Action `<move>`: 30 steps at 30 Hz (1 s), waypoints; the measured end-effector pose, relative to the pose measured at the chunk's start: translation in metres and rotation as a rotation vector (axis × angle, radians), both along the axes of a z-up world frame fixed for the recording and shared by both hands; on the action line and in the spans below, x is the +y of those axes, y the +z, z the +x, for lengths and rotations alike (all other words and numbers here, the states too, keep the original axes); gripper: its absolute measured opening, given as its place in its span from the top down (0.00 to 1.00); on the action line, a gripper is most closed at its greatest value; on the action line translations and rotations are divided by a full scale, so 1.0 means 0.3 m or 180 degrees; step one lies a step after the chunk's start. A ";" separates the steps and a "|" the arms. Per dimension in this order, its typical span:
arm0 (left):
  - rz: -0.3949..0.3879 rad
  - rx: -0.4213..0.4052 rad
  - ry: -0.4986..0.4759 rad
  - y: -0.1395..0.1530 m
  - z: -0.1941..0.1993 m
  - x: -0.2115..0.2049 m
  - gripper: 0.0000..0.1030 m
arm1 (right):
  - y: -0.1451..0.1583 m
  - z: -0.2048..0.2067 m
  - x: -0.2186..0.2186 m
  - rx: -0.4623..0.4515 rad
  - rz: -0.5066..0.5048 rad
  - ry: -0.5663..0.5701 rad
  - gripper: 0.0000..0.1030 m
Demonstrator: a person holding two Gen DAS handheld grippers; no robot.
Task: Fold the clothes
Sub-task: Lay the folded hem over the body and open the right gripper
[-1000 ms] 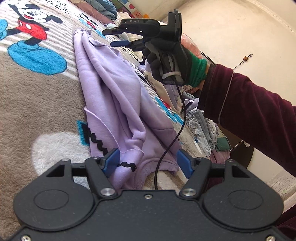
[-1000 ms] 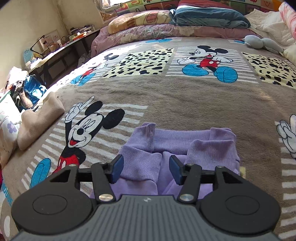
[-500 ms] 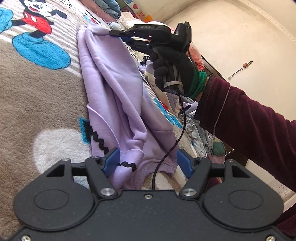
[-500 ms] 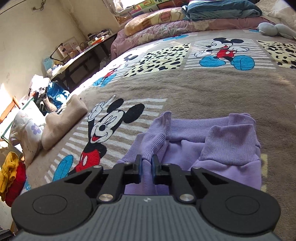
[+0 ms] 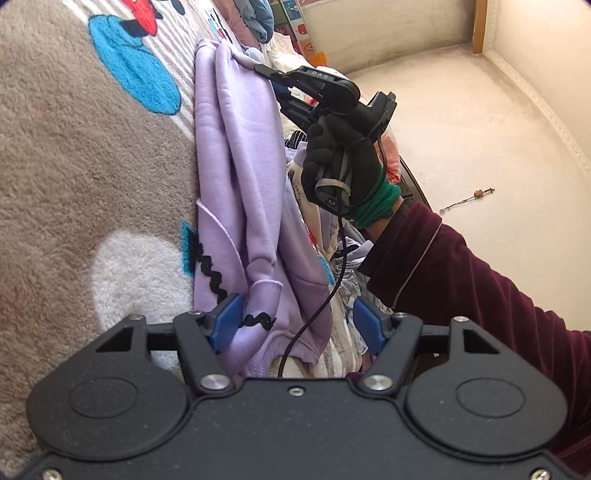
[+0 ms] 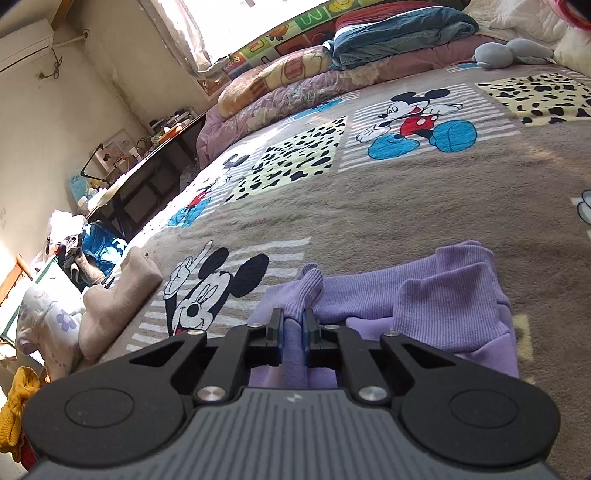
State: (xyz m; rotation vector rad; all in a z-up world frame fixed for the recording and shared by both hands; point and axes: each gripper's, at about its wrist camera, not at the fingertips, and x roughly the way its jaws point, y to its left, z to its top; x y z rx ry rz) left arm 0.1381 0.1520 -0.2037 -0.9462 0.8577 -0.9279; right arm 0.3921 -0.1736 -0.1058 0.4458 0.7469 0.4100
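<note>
A lilac sweatshirt (image 5: pixel 243 192) lies lengthwise on the Mickey Mouse blanket (image 5: pixel 74 166). My left gripper (image 5: pixel 297 325) is open, its blue pads on either side of the near hem with black wavy trim. My right gripper (image 6: pixel 293 325) is shut on a ribbed cuff of the sweatshirt (image 6: pixel 310 288) at the far end. In the left wrist view the right gripper (image 5: pixel 266 72) pinches that end and lifts it off the blanket. A second ribbed cuff (image 6: pixel 443 299) lies to the right.
A pile of other clothes (image 5: pixel 343 266) lies beside the sweatshirt near the bed edge. A folded beige garment (image 6: pixel 118 291) sits at the left edge of the bed. Pillows and folded bedding (image 6: pixel 388 33) are at the head. A cluttered desk (image 6: pixel 147 155) stands left.
My right gripper closed on the sweatshirt cuff and has raised that end. The left gripper stayed open at the hem, tilting slightly.
</note>
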 end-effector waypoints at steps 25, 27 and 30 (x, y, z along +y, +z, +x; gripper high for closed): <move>0.0587 -0.0382 0.0494 0.076 -0.120 0.100 0.29 | 0.122 -0.281 -0.117 -0.0397 -0.0329 -0.0207 0.68; 0.0639 -0.0612 0.0717 0.109 -0.138 0.126 0.29 | 0.136 -0.388 -0.144 -0.0504 -0.0312 -0.0191 0.68; 0.0583 -0.0875 0.0888 0.160 -0.136 0.057 0.29 | 0.141 -0.560 -0.168 -0.0673 -0.0251 -0.0142 0.67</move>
